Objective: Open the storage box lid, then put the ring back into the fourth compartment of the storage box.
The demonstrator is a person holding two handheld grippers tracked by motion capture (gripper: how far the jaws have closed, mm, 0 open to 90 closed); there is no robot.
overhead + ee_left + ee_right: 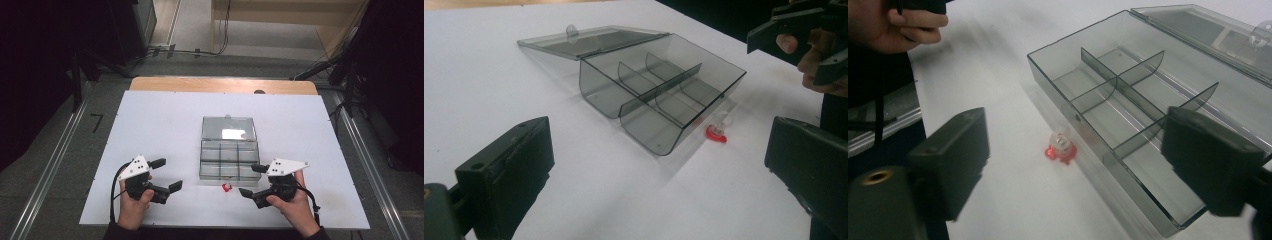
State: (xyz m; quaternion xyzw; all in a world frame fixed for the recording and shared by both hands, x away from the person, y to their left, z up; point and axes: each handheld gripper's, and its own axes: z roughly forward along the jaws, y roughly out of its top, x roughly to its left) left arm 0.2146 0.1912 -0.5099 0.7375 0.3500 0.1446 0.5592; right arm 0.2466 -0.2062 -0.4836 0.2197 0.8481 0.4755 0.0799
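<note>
Beside the open box, I am lining up on the red piece.

On the white counter (150, 115), the small red-and-clear plastic piece (226, 187) is lying against the front wall of the smoky, glossy compartment box (229, 160), whose compartments are sitting empty. My right gripper (252, 181) and left gripper (166, 175) are both gaping wide, holding nothing; the pickup is still ahead.

Two hand-held grippers, left gripper (166, 175) and right gripper (252, 180): black bodies, blocky black jaws, white three-cornered top plates, black trailing cables, dark sleeves.
</note>
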